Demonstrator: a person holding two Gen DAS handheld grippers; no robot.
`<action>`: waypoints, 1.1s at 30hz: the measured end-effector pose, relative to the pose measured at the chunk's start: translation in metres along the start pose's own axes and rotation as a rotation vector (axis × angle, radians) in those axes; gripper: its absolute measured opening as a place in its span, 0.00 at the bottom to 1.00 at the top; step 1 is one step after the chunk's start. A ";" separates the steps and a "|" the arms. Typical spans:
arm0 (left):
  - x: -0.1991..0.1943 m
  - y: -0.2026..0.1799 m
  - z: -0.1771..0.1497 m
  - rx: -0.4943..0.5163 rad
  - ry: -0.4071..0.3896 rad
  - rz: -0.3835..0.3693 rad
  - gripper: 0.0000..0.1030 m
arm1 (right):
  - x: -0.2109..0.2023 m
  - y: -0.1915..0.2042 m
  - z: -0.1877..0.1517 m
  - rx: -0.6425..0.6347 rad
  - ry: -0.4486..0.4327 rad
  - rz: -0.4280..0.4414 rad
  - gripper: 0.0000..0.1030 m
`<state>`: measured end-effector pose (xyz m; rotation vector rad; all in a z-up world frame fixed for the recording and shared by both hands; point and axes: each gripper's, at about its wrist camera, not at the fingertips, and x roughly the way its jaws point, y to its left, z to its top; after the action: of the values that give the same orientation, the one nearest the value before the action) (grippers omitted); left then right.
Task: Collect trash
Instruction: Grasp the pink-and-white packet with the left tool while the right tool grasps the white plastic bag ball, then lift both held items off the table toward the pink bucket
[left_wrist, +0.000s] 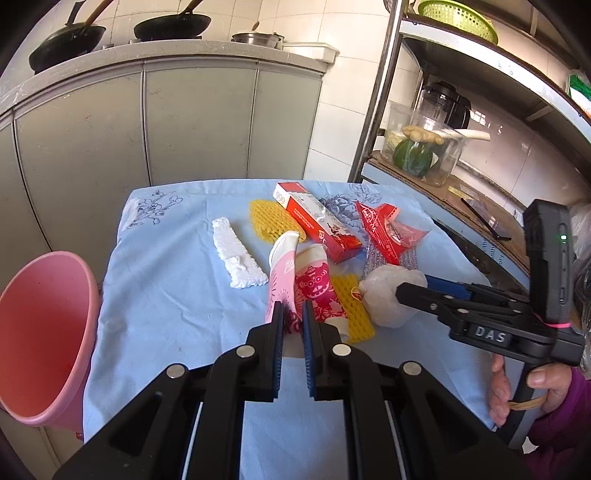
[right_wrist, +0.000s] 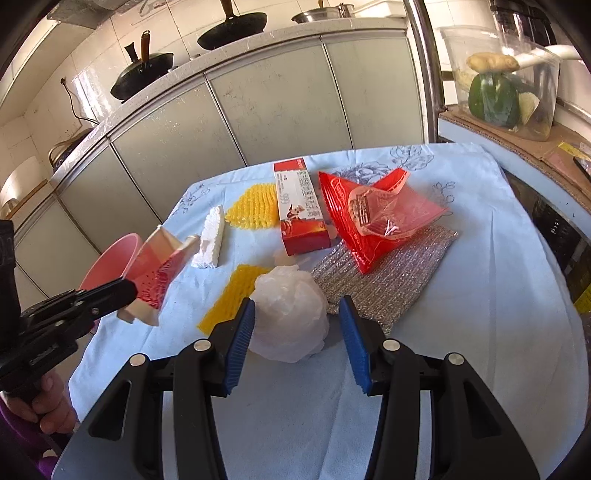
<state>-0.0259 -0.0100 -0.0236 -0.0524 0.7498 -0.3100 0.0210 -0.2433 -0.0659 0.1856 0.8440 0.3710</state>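
Note:
My left gripper (left_wrist: 293, 317) is shut on a crushed pink and red paper cup (left_wrist: 308, 284), held above the blue cloth; the cup also shows in the right wrist view (right_wrist: 159, 269). My right gripper (right_wrist: 297, 317) is open, its blue pads either side of a crumpled white plastic bag (right_wrist: 290, 314), which also shows in the left wrist view (left_wrist: 384, 295). A pink bin (left_wrist: 44, 336) stands left of the table. Other trash on the cloth: a red box (right_wrist: 299, 206), a red wrapper (right_wrist: 373, 218), a silver foil sheet (right_wrist: 391, 269), white foam (right_wrist: 212, 238), yellow foam nets (right_wrist: 255, 206).
The table under the blue cloth (right_wrist: 480, 295) stands before grey cabinets (left_wrist: 184, 122) with woks on top. A metal shelf rack (left_wrist: 461, 177) on the right holds a clear container of vegetables. The person's hand (left_wrist: 524, 391) holds the right gripper's handle.

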 end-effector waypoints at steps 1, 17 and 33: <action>-0.001 0.000 -0.001 -0.004 0.000 -0.002 0.09 | 0.001 0.000 -0.001 0.002 0.004 -0.002 0.47; -0.019 0.006 -0.008 -0.030 -0.027 0.008 0.09 | -0.011 0.012 -0.015 -0.061 -0.003 -0.023 0.27; -0.052 0.028 -0.013 -0.093 -0.110 0.052 0.09 | -0.059 0.052 -0.004 -0.177 -0.177 0.030 0.27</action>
<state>-0.0633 0.0329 -0.0027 -0.1366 0.6553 -0.2210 -0.0306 -0.2184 -0.0115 0.0652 0.6311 0.4488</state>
